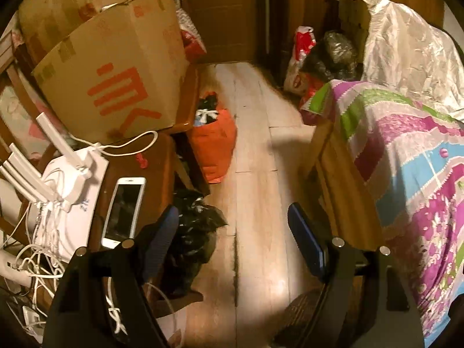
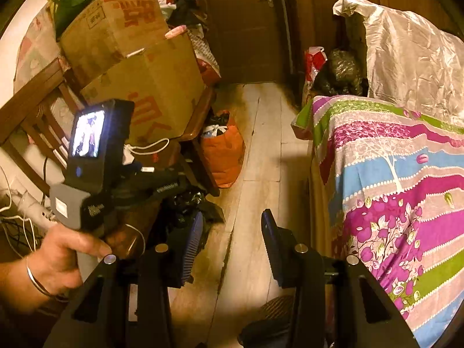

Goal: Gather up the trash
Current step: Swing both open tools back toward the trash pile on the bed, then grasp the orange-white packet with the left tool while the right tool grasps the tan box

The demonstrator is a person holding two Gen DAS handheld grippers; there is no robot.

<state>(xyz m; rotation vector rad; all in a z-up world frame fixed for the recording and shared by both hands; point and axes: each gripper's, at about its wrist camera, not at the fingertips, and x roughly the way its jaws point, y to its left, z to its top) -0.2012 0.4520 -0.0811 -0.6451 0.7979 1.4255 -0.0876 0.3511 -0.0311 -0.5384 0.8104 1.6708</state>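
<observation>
Both grippers point down along a strip of wooden floor (image 1: 255, 133) that runs between a cluttered left side and a bed (image 1: 406, 156) on the right. The left gripper (image 1: 232, 232) has its jaws wide apart with nothing between them, only bare floor showing in the gap. The right gripper (image 2: 232, 232) has its jaws apart as well, somewhat narrower, and likewise grips nothing. In the right wrist view the left hand (image 2: 58, 255), with a thin bangle at the wrist, holds the left gripper's handle on the near left, its small screen lit. The trash lies on the floor along the left side: a crumpled black plastic bag (image 1: 194, 232) sits near, just beside the left gripper's left finger and against the leg of a dark wooden worktop (image 1: 150, 168), and farther on an orange bag (image 1: 214, 145) stuffed with dark and white material stands open at the floor's left edge. On the worktop lie a white phone (image 1: 124, 208), a white router (image 1: 66, 174) and a tangle of white cables. Behind these, large cardboard boxes (image 1: 116, 87) with red print are stacked. At the far right, past the patterned bedspread, a red and white bag (image 1: 301, 55) and a dark shiny bag (image 1: 333, 55) rest near a brown door (image 1: 223, 14).
</observation>
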